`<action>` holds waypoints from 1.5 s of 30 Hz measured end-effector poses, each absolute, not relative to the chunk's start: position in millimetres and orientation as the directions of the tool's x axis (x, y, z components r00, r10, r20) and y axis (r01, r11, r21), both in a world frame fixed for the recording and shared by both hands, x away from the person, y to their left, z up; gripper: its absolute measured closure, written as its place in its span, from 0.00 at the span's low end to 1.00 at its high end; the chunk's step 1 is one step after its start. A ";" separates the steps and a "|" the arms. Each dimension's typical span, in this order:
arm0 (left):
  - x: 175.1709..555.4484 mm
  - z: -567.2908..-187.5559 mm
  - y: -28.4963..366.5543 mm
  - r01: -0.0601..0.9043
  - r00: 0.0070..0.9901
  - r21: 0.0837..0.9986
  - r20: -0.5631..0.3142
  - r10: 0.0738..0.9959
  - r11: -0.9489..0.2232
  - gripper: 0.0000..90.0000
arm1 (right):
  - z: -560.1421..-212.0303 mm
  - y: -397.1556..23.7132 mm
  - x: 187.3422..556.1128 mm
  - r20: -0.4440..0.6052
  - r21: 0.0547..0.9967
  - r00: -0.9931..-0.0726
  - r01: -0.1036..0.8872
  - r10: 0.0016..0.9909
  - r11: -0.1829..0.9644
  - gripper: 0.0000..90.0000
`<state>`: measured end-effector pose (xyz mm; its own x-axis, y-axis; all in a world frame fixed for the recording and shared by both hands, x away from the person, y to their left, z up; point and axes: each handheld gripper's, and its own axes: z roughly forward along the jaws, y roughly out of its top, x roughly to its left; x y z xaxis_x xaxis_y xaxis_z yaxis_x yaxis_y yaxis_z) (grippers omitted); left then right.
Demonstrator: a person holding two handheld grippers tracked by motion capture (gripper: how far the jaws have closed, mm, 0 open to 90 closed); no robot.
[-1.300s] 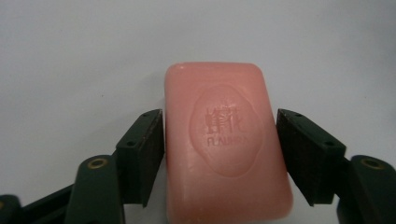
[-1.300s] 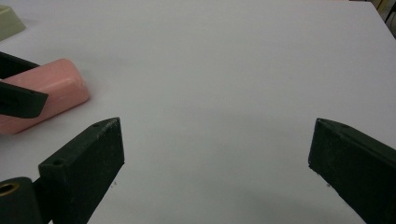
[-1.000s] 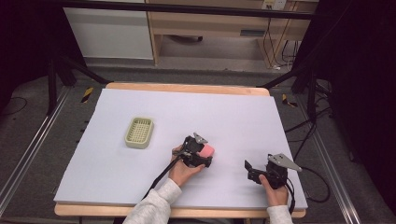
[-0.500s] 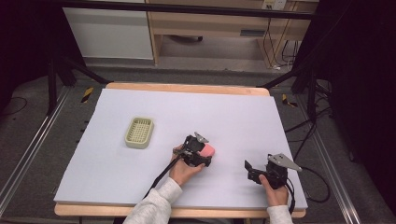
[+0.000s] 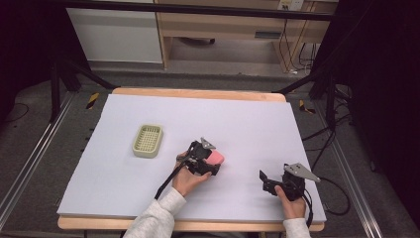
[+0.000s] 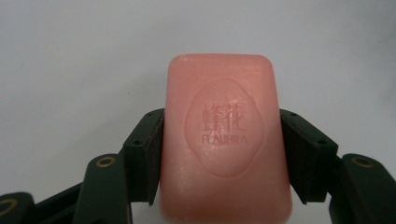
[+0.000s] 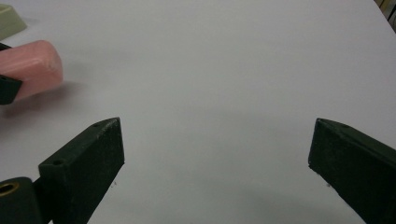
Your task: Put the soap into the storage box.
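Surface: a smooth, matte, pale lilac-white sheet [image 5: 277, 129] is laid over a wooden table [image 5: 198, 93], whose light edge is seen along the far and near sides.
Surroundings: dark carpeted floor, black stand legs and a light wooden cabinet are seen beyond the table.
Soap bar: a pink soap bar [image 6: 224, 140] of rounded-rectangular shape, with soft corners and a waxy, faintly speckled face, is seen lying on the sheet near its middle; an oval seal with characters and the letters "FLAUHRA" is pressed into its top.
Soap dish: a pale green, rectangular soap dish [image 5: 148, 140] with rounded corners and a gridded inner floor is set to the left of the bar, apart from it.
Left gripper: the left gripper [image 6: 223, 140] is clamped on the bar's two long sides by flat black pads.
Right gripper: the right gripper [image 7: 217, 154] is held with its blocky black jaws wide apart over bare sheet, well apart from the bar.
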<state>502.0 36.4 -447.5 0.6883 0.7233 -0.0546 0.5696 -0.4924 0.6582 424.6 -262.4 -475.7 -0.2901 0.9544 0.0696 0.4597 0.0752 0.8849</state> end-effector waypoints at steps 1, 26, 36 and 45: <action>500.9 -444.1 41.2 0.568 0.685 0.664 -0.055 0.726 -0.486 0.42 | -475.7 -262.4 424.6 0.070 0.885 -0.290 0.460 0.954 0.075 0.04; 495.1 -417.4 111.0 0.576 0.641 0.700 -0.065 0.765 -0.423 0.42 | -475.8 -262.7 424.8 0.074 0.883 -0.286 0.465 0.955 0.071 0.04; 495.6 -412.2 132.0 0.583 0.612 0.711 -0.067 0.788 -0.392 0.42 | -475.7 -262.8 424.6 0.074 0.883 -0.285 0.464 0.956 0.070 0.04; 494.6 -400.9 153.5 0.579 0.589 0.732 -0.071 0.805 -0.359 0.42 | -475.8 -262.5 424.6 0.078 0.881 -0.286 0.468 0.955 0.068 0.04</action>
<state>494.6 153.5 -400.9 0.5889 0.8051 -0.0706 0.5786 -0.3589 0.7324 424.6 -262.5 -475.8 -0.2862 0.9550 0.0783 0.4683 0.0681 0.8810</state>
